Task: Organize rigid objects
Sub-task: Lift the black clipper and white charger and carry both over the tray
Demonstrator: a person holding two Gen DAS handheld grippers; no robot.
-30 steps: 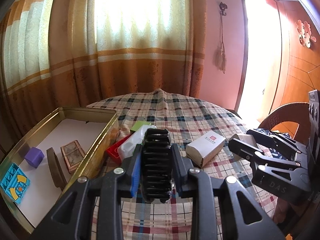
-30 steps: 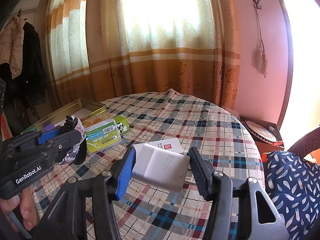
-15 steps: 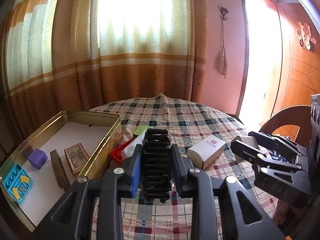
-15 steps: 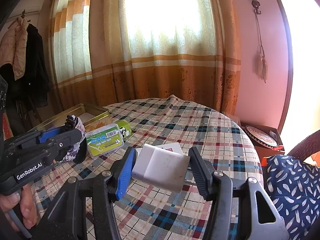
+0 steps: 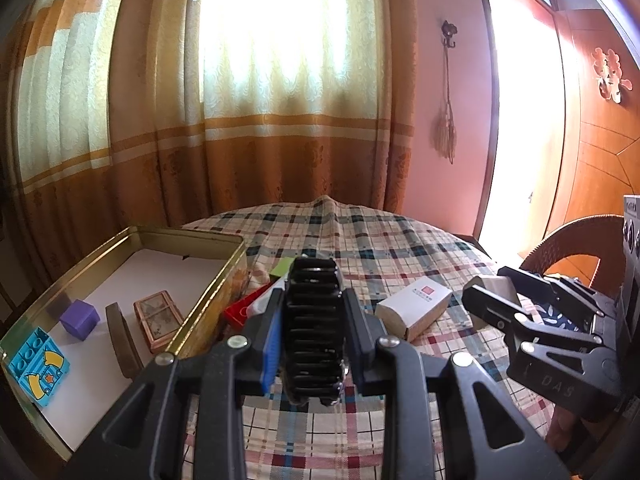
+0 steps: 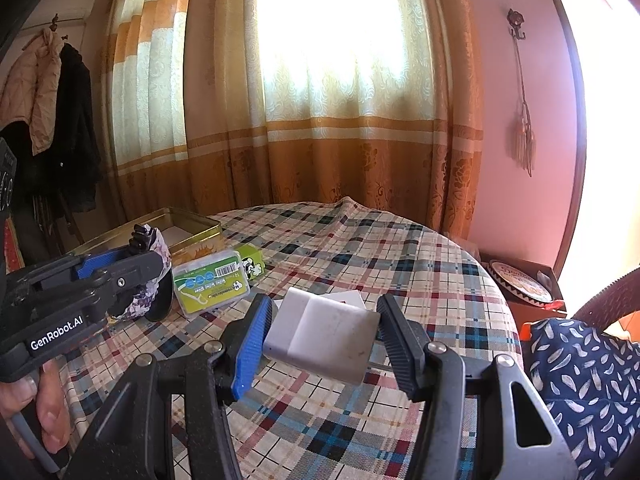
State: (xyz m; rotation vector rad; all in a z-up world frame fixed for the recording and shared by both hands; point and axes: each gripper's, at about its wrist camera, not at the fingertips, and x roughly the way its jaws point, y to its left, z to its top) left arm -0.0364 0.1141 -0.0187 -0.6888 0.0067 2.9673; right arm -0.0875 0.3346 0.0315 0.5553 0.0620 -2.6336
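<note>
At centre frame the left gripper (image 5: 314, 330) is clamped on a ribbed black clip (image 5: 314, 320) and the right gripper (image 6: 324, 340) squeezes a stiff, light white block (image 6: 320, 338) by its flat sides, above the plaid surface (image 6: 360, 248).

A home: curtains (image 6: 340, 120), coats (image 6: 52, 92) hung up, plaid-clothed table (image 6: 360, 248), wicker chair (image 5: 576, 248).

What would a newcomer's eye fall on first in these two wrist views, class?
First, the black ribbed hair clip clamped between the left gripper's fingers, front and centre. Next, the white block gripped by the right gripper above the plaid tablecloth. Then the open gold tin at left, with a purple cube inside.
</note>
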